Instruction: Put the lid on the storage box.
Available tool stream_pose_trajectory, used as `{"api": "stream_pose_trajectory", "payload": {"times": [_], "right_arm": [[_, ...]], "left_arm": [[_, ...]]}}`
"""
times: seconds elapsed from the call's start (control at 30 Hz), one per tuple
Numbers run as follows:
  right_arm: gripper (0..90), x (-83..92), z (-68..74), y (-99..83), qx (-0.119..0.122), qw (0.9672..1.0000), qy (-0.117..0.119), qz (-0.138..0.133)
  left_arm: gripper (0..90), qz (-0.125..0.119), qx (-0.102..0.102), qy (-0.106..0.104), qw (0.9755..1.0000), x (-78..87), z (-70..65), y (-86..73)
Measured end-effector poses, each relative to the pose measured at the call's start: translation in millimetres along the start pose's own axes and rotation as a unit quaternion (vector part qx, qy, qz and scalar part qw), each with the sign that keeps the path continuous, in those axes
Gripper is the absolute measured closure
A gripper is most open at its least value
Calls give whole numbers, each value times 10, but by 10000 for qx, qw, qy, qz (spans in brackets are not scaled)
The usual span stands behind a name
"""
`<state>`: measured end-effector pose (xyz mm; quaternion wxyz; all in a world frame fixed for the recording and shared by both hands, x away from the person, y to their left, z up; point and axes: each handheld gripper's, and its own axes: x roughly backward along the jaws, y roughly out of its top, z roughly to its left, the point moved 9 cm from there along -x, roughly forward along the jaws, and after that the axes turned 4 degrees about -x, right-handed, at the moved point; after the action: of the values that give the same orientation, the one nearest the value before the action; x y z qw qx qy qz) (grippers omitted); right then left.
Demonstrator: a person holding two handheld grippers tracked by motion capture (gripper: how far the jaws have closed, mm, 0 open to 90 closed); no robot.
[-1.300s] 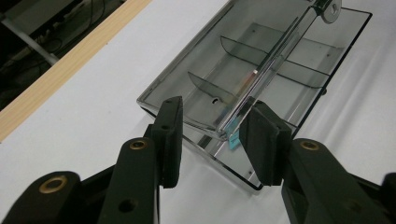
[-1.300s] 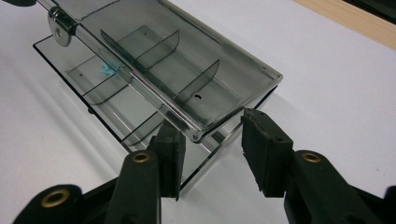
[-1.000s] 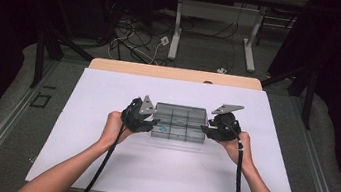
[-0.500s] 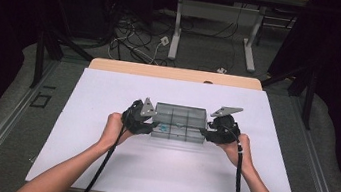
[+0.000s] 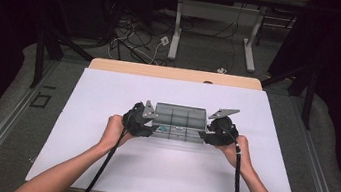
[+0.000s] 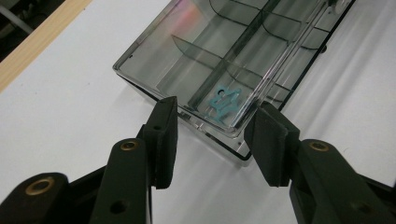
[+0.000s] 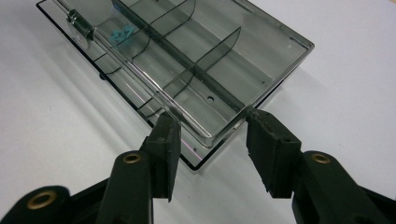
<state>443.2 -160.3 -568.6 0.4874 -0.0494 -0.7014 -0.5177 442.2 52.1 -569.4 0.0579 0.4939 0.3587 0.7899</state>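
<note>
A smoky clear compartment box (image 5: 180,117) lies in the middle of the white table (image 5: 98,166). One small blue-green part (image 6: 224,100) sits in a compartment near its left end (image 7: 120,32). My left gripper (image 5: 153,126) is at the box's left end. Its jaws straddle a corner of the box (image 6: 210,46) without pressing on it, and they have just opened a little (image 6: 215,122). My right gripper (image 5: 206,134) is at the right end, and its jaws stand open around the near corner of the box (image 7: 196,60), with gaps on both sides (image 7: 214,128).
A flat clear panel with a small latch (image 7: 79,23) lies along the box's near side. A wooden strip (image 5: 176,73) borders the table's far edge. Beyond it are desk legs (image 5: 176,36) and cables on the floor. White table surface surrounds the box.
Both hands stay at the box's ends. The box has not moved.
</note>
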Motion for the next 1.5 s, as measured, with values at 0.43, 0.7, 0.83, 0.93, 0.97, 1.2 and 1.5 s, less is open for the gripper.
{"api": "stream_pose_trajectory", "payload": {"times": [0.43, 0.7, 0.83, 0.93, 0.97, 1.2, 1.5], "right_arm": [[531, -22, 9, -58, -43, 9999, -33, 144], [520, -39, -15, -79, -122, 9998, -34, 153], [519, -27, -13, -84, -64, 9998, 14, 166], [522, -17, 15, -59, -95, 9999, 49, 22], [524, 1, 22, -68, -47, 9999, 66, 111], [541, 21, 33, -61, -62, 9999, 74, 90], [414, 34, 55, -149, -155, 9994, 123, 269]], "left_arm": [[540, 90, 21, 40, 9999, -36, -23, -41], [539, 96, 91, 16, 9999, -40, -29, -47], [539, 77, 135, 8, 9999, -41, -28, -49], [540, 88, 159, -17, 9998, -39, -28, -52], [540, 83, 158, -14, 9998, -40, -28, -51], [525, 81, 210, -125, 9997, -27, -44, -50], [244, 88, 406, -311, 9987, 74, -103, -74]]}}
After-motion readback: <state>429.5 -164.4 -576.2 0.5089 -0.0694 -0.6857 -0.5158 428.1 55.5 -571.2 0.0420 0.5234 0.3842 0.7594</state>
